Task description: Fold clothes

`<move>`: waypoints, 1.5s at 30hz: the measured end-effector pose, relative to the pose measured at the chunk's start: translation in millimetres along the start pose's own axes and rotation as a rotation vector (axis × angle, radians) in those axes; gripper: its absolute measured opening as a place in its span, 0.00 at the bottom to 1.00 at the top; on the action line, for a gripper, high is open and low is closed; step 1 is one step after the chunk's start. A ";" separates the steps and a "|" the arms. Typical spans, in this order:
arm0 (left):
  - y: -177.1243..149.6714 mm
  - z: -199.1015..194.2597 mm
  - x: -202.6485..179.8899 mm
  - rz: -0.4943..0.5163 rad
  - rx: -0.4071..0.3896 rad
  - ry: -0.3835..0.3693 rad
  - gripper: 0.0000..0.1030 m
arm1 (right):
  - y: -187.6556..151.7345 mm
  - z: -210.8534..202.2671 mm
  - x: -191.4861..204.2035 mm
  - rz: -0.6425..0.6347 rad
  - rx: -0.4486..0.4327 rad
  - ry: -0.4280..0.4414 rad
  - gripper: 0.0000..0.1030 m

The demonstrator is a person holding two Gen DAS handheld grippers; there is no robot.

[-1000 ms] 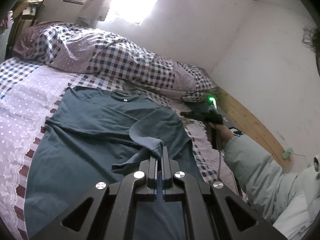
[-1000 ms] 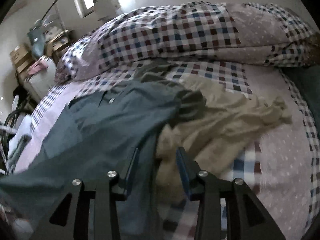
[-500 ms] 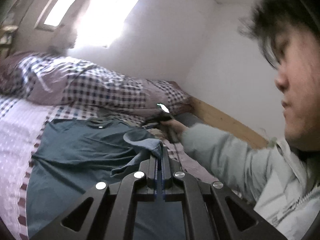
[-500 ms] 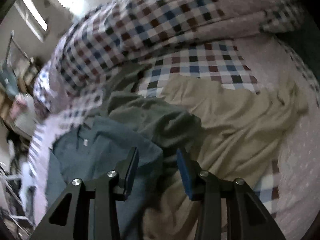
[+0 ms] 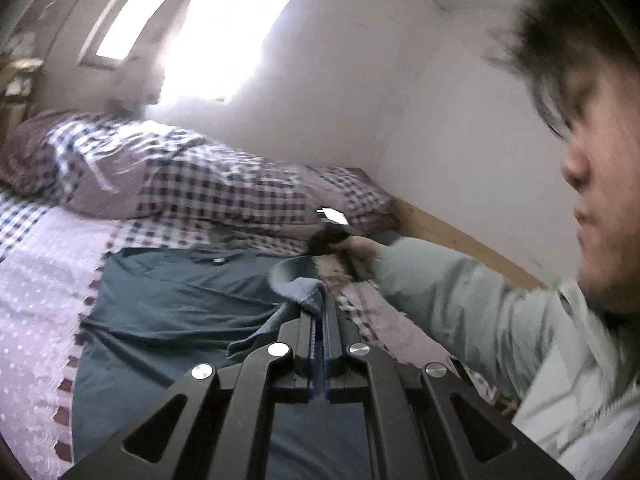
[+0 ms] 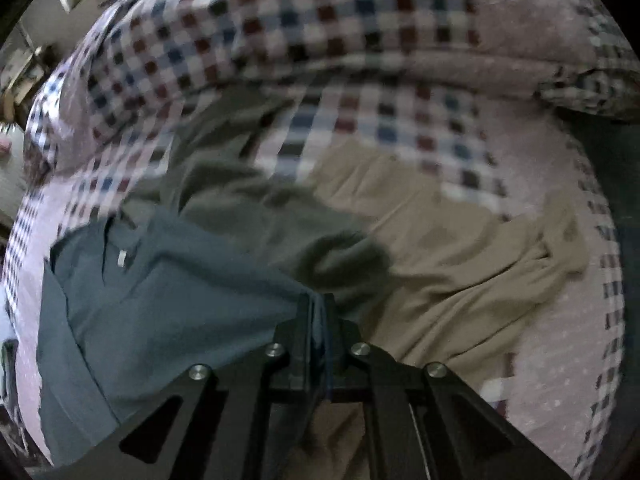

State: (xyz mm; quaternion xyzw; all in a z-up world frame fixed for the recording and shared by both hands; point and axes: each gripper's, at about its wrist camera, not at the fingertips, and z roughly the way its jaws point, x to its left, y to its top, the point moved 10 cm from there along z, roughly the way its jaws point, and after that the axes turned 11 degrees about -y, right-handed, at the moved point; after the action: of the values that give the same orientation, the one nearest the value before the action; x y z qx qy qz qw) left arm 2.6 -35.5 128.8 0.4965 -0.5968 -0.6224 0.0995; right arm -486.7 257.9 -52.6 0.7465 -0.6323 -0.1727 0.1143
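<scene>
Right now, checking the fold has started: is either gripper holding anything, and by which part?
Both hold the blue-grey T-shirt: left gripper shut on its sleeve, right gripper shut on an edge near its shoulder.

Garments on the bed: three. One teal T-shirt [image 6: 160,280], spread flat at near left; one olive-grey garment [image 6: 248,200], crumpled just beyond it, touching; one tan garment [image 6: 460,248], rumpled to the right, touching the olive one. Bedding: one checked quilt [image 6: 280,28], bunched along the far side; one dotted and checked sheet [image 5: 44,272] beneath. Grippers: two, a left gripper [image 5: 319,300] and a right gripper [image 6: 319,304], each with jaws closed on the teal fabric. Persons: one, one pale sleeve [image 5: 460,296] visible. Windows: one [image 5: 224,20], on the far wall.
</scene>
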 end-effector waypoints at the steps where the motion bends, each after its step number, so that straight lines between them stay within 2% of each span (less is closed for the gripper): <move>1: 0.4 1.0 9.3 -0.020 0.009 0.024 0.01 | 3.7 -4.1 -6.8 0.012 -0.013 -0.013 0.02; 5: -6.0 10.6 58.0 -0.116 0.082 0.151 0.01 | 7.1 2.6 -18.2 0.027 -0.011 -0.053 0.03; 8: -13.0 15.6 91.1 -0.185 0.132 0.229 0.01 | 2.8 14.5 -34.6 0.053 0.006 -0.133 0.05; 11: -16.4 17.8 111.0 -0.221 0.150 0.249 0.01 | -0.5 10.5 -56.9 0.134 -0.017 -0.145 0.13; 13: -14.5 18.1 117.8 -0.235 0.149 0.243 0.01 | -7.1 -10.8 -68.2 0.177 -0.076 -0.116 0.20; 14: -13.0 17.4 119.3 -0.240 0.145 0.238 0.01 | -13.2 -25.6 -64.6 0.155 -0.113 -0.101 0.26; 17: -7.8 17.4 123.5 -0.258 0.131 0.214 0.01 | -32.6 -70.5 -50.3 0.081 -0.222 -0.051 0.32; 21: 9.4 19.2 130.3 -0.297 0.104 0.185 0.01 | -73.1 -127.0 9.5 -0.091 -0.332 0.063 0.46; 23: 23.5 21.2 133.2 -0.290 0.102 0.193 0.01 | -93.6 -143.9 40.0 -0.168 -0.350 0.093 0.47; 26: 22.0 25.1 135.7 -0.267 0.151 0.206 0.01 | -117.2 -156.6 83.8 -0.273 -0.348 0.141 0.47; 29: 17.0 28.8 138.0 -0.243 0.209 0.220 0.01 | -133.5 -168.2 133.7 -0.399 -0.352 0.244 0.47; 31: 13.7 31.2 139.6 -0.227 0.248 0.229 0.01 | -145.0 -183.0 177.7 -0.529 -0.340 0.396 0.47; 33: 10.4 33.4 141.2 -0.210 0.286 0.238 0.01 | -152.6 -191.7 213.3 -0.663 -0.315 0.489 0.48; 35: 0.1 32.8 136.9 -0.190 0.309 0.235 0.01 | -157.0 -191.9 244.7 -0.796 -0.287 0.498 0.48; 39: -27.4 30.4 124.9 -0.125 0.346 0.238 0.01 | -177.2 -173.5 303.1 -1.037 -0.158 0.501 0.48; 43: -42.8 29.2 121.6 -0.091 0.370 0.238 0.01 | -210.2 -138.9 335.0 -1.257 -0.007 0.419 0.48; 45: -48.8 28.7 122.8 -0.082 0.382 0.239 0.01 | -219.7 -125.3 338.4 -1.348 0.032 0.355 0.48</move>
State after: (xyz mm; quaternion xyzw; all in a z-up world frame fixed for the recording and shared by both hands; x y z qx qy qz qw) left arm -55.6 -92.0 20.5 0.6003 -0.6670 -0.4387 0.0483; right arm -190.0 -42.7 -61.9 0.9947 -0.0051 -0.0721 0.0728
